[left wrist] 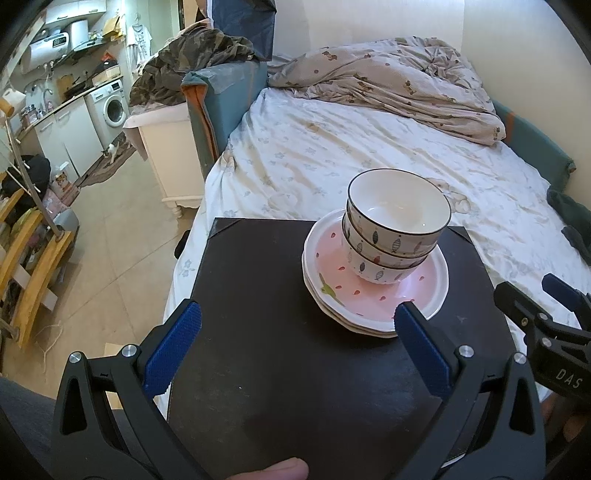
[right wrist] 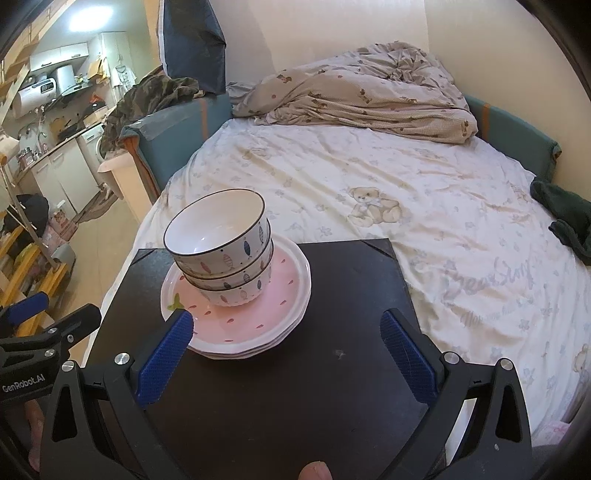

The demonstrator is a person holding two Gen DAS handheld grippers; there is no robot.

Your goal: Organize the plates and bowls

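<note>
You get soft, warm indoor light, brightest from a ceiling lamp (right wrist: 85,23) in the kitchen corner. The dark surface (left wrist: 266,295) shows faint sheen. Fisheye bending curves both views' edges, and corners vignette black.

Three nested white ceramic bowls with fish patterns (right wrist: 225,258) sit on a stack of pink-centred white plates (right wrist: 258,317) on the black square surface (right wrist: 295,387). The right hand-held gripper (right wrist: 286,347) hovers with blue pads spread wide, empty; the left hand-held gripper (right wrist: 48,321) is beside it.

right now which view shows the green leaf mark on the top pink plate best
The left wrist view: the green leaf mark lies in full on the pink plate. In the right wrist view only a small part of it shows, beside the right gripper's blue finger pad.
</note>
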